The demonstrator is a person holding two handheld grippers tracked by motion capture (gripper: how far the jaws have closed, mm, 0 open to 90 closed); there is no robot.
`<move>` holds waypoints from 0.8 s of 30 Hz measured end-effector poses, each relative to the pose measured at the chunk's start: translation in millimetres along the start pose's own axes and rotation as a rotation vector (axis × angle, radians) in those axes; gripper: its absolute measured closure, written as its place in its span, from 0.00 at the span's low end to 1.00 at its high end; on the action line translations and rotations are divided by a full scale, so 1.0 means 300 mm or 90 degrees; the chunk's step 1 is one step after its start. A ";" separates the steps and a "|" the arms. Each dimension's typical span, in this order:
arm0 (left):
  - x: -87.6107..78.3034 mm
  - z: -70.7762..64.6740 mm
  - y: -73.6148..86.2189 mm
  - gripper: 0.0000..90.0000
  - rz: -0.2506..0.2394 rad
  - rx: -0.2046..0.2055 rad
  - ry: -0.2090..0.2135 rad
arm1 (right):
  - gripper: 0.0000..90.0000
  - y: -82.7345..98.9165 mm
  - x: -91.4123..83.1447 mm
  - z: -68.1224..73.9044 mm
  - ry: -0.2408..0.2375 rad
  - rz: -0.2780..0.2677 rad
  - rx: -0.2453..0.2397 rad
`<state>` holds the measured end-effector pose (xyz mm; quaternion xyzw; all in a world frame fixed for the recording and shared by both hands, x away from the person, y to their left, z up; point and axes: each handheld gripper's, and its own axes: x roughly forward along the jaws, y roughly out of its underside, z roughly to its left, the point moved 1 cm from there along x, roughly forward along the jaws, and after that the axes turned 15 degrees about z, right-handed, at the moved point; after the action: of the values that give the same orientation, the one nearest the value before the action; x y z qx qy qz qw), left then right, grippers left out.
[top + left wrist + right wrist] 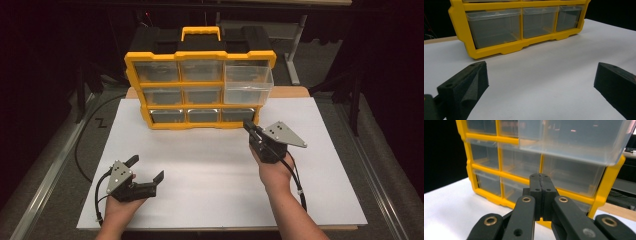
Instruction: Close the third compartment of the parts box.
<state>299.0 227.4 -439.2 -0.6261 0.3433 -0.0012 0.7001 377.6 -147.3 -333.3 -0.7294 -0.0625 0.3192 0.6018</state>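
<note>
One organizer, beyond both grippers: nine clear drawers, one pulled out. Two grippers: left, right. One white board.

Left claw agape, right claw clamped

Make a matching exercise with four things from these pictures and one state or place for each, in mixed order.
Things:
1. left tool
2. right tool
3. top right drawer
4. carry handle

States or places:
A. pulled out toward the person
B. jaws wide apart above the white sheet
C. on top of the yellow organizer
D. jaws pressed together, nothing between them

Pairs: 1-B, 2-D, 3-A, 4-C
</note>
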 end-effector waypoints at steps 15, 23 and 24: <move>0.003 0.000 0.001 0.00 0.000 0.002 0.002 | 1.00 -0.133 -0.028 -0.048 0.029 -0.031 0.016; 0.002 0.002 0.002 0.00 -0.001 -0.001 0.003 | 1.00 -0.173 -0.023 -0.052 0.042 -0.035 0.029; 0.002 0.002 0.002 0.00 -0.001 0.000 0.003 | 1.00 -0.175 -0.021 -0.053 0.040 -0.037 0.033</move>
<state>299.6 227.9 -439.9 -0.6263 0.3446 -0.0033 0.6993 396.4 -149.5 -281.3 -0.7210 -0.0565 0.2798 0.6313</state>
